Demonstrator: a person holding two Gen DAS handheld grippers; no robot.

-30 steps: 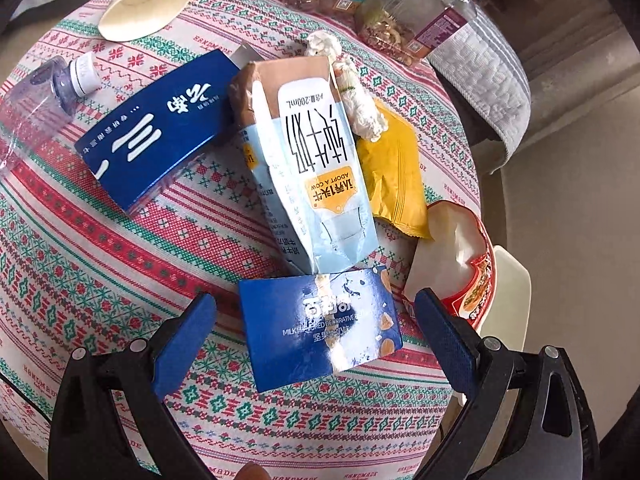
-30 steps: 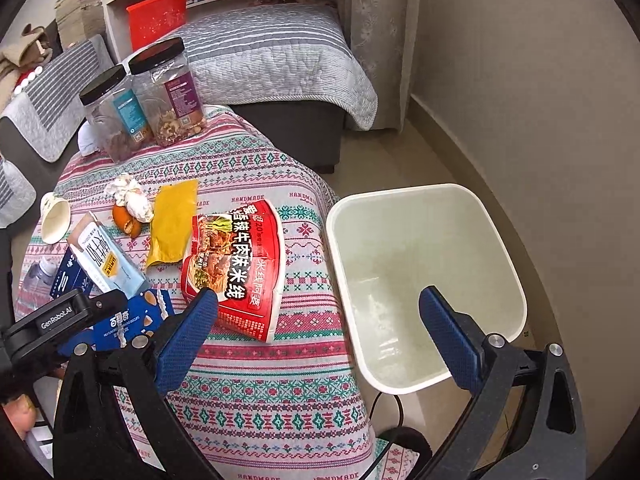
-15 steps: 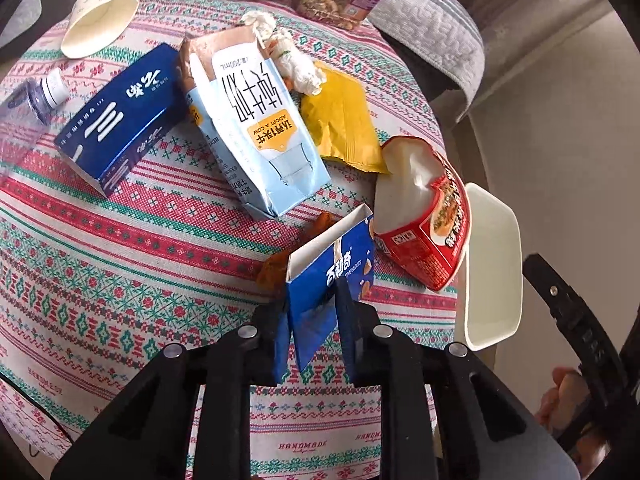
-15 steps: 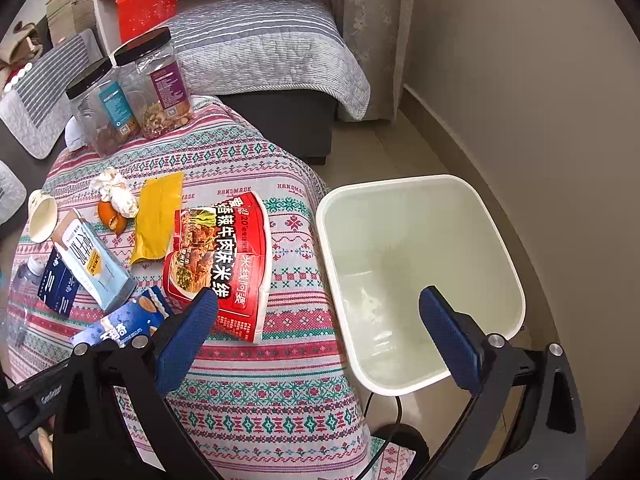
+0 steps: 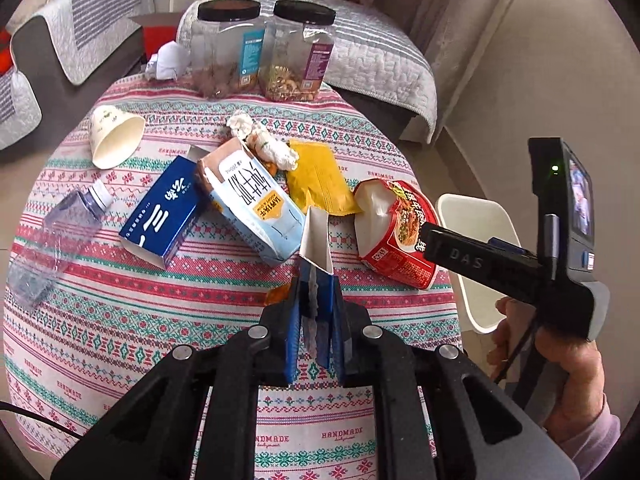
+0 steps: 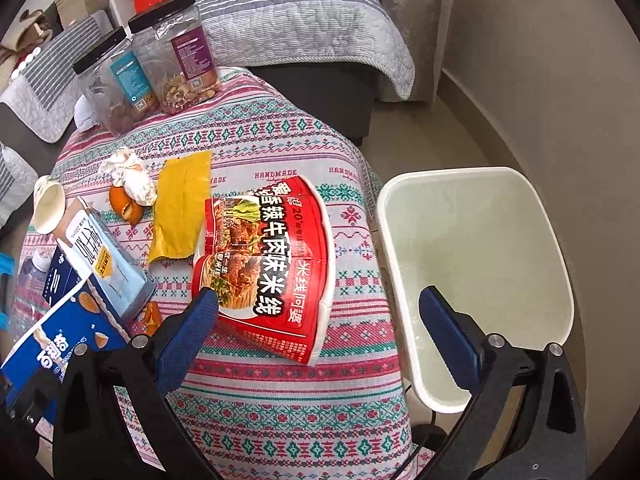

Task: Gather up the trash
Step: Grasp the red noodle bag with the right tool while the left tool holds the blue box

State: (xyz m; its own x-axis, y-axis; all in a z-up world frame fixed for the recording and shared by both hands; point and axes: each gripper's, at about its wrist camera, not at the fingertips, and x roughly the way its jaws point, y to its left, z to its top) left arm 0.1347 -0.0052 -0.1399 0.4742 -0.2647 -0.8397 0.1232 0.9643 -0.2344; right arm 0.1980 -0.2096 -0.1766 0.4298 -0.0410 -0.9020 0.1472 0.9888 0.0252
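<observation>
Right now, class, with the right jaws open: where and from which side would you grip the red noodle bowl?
Probably the red noodle bowl by its rim, from the bin side: it lies tipped on its side, mouth toward the yellow wrapper, so one jaw can slip inside.

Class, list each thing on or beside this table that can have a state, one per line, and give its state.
Left gripper: shut on the blue box.
Blue box: lifted, end open.
Right gripper: open, holding nothing.
Bin: open, looks empty.
Noodle bowl: on its side.
Milk carton: lying down, top torn open.
Paper cup: tipped over.
Bottle: lying down, capped.
Jars: upright, lids on.
</observation>
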